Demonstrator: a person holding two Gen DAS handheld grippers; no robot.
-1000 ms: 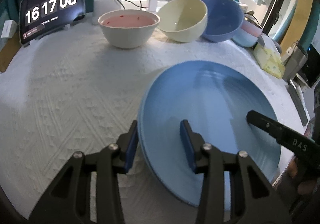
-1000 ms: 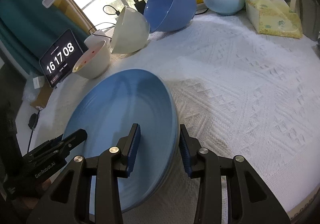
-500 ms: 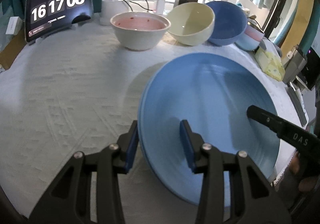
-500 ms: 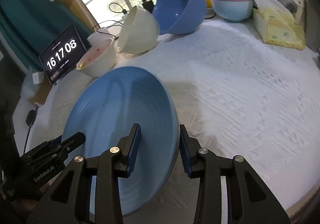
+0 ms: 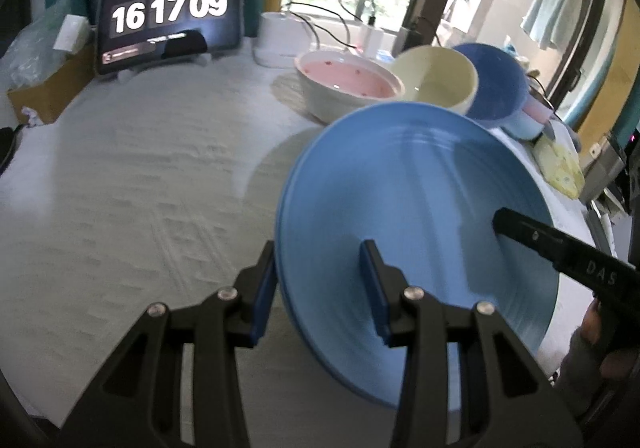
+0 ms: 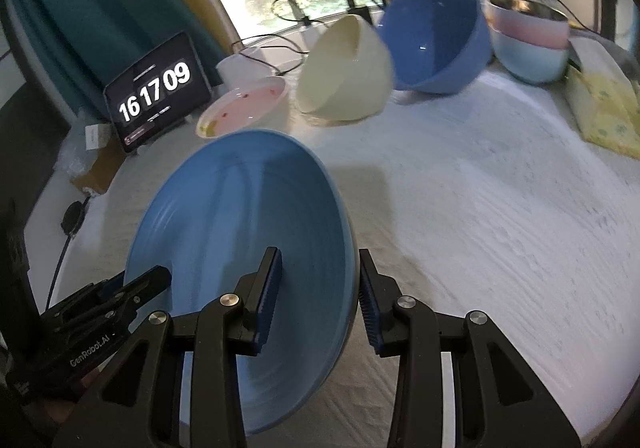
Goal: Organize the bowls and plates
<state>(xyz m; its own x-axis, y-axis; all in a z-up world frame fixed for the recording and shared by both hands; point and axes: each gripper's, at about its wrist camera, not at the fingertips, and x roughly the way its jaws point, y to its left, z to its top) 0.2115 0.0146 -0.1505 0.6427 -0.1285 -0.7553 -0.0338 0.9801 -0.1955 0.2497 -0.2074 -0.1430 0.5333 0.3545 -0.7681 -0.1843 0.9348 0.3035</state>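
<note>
**A:** Left wrist view: a blue plate (image 5: 420,208) rides clear of the white tablecloth (image 5: 132,184), its shadow lying apart from it at about 10 o'clock. The left gripper (image 5: 318,288) is clamped over the plate's rim at 8 o'clock, one blue pad inside the dish, one outside.

**B:** And the other side?

**A:** The right gripper (image 6: 320,294) pinches the opposite rim the same way. In the left view only its black finger shows, reaching in from 3 o'clock. Two grips on opposing edges, I'd judge, keep a wide, shallow dish level in the air.

**B:** Where is it bound?

**A:** Hard to say. A pink-lined bowl (image 5: 348,88), a cream bowl (image 5: 436,82) and a dark blue bowl (image 5: 492,84) sit in a row at 12 to 1 o'clock, the last two tipped on their sides and leaning into one another. A pink-and-pale-blue stack (image 6: 532,44) stands beyond them.

**B:** What can't be made out?

**A:** The rim looks doubled along the left edge, so this may be two plates nested; I cannot tell. The plate's near edge is cut off behind the gripper bodies, the bowls are smeared by blur, and the person shows only as fingertips at the frame's edge. A clock tablet (image 5: 170,14) stands at 11 o'clock.
</note>
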